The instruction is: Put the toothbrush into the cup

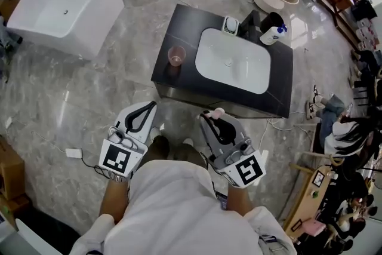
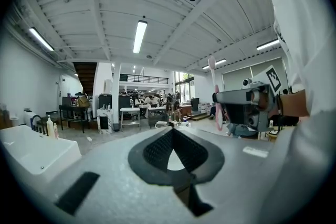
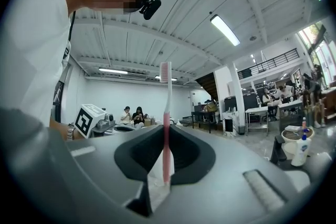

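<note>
A pink translucent cup [image 1: 176,55] stands on the dark vanity counter [image 1: 181,24], left of the white sink basin [image 1: 233,60]. My right gripper [image 1: 209,115] is held close to my body, well short of the vanity, and is shut on a pink toothbrush [image 1: 218,111]. In the right gripper view the toothbrush [image 3: 166,128] stands upright between the jaws of the right gripper [image 3: 166,136], bristle head on top. My left gripper [image 1: 146,106] is beside it, shut, with nothing in it; its jaws meet in the left gripper view [image 2: 173,132].
A white bottle with a blue top [image 1: 272,35] and a small holder [image 1: 230,25] sit at the back of the counter. A white freestanding tub [image 1: 65,9] stands at the far left. People sit at desks on the right [image 1: 343,134]. A cable and adapter [image 1: 74,153] lie on the marble floor.
</note>
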The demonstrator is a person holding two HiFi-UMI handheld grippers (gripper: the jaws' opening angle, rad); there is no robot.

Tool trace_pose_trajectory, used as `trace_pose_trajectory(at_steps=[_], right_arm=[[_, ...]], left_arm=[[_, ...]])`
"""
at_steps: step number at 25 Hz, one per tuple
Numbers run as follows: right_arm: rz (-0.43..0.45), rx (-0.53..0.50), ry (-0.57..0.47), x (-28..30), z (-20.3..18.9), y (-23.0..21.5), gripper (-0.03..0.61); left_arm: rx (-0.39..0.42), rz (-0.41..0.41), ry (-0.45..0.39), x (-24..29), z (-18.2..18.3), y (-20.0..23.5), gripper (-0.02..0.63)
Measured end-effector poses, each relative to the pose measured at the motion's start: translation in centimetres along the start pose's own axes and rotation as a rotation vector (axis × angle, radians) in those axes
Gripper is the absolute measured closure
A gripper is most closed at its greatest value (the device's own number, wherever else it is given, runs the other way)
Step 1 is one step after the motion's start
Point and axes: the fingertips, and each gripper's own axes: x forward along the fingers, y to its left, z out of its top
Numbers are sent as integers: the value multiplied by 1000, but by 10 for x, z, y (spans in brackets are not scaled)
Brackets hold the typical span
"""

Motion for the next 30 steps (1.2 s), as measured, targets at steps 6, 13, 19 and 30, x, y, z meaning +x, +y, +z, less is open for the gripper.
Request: trace_pose_trajectory(at_steps=[6,13,19,30], right_arm=[[22,-17,7,31,-5,-32,535],[51,-23,-3,55,-5,-69,535],[62,-44,34,91,-33,-92,535],[106,-196,257,171,-126,-124,535]], left_arm=[[1,15,-1,26,-1,16,612],[-36,47,-14,52,4,24,612],[-24,56,8,63,-4,32,612],[-51,36,34,82,-16,41,612]])
